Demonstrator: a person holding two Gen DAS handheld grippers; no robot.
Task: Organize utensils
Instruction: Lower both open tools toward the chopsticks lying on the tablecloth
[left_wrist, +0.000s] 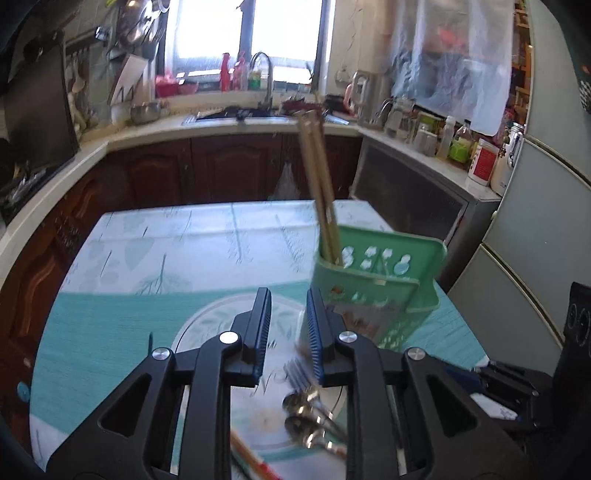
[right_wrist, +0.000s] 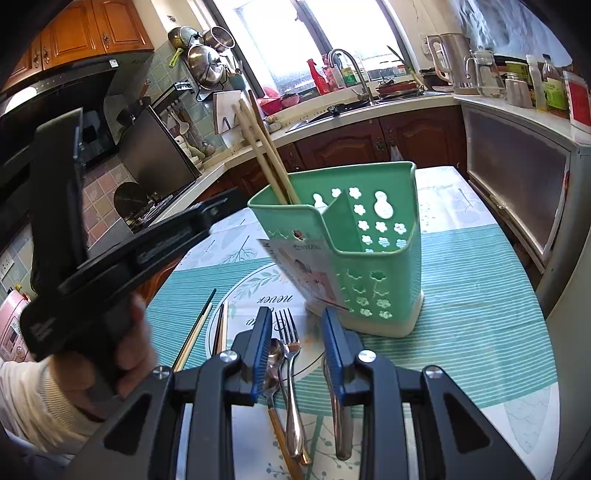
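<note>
My left jaws (left_wrist: 288, 332) stand a little apart with nothing between them, hanging over the round pale placemat on the table (left_wrist: 155, 258), with the silver spoons (left_wrist: 306, 417) and a silver fork (left_wrist: 299, 373) just below and toward five o'clock of my tips. My right jaws (right_wrist: 295, 350) are also apart and clamped on nothing; they straddle the fork (right_wrist: 288, 332) and a spoon (right_wrist: 275, 354), with another steel handle (right_wrist: 338, 406) lying under the right-hand pad. The green perforated plastic utensil holder (right_wrist: 369, 258) stands upright at one o'clock from the right jaws, and a pair of long pale wooden chopsticks (right_wrist: 266, 147) already leans in its rear-left compartment; the other compartments look free. More chopsticks, dark and light (right_wrist: 201, 328), lie flat on the table at ten o'clock of the right jaws. To do the next pick well, I judge one tool should be singled out: the steel handles lie close together, so I would take only the fork, at mid-handle, closing squarely across it so it does not slide or drag its neighbours. The left hand (right_wrist: 125, 354) should stay clear of the holder, which looks light enough to tip if nudged.
</note>
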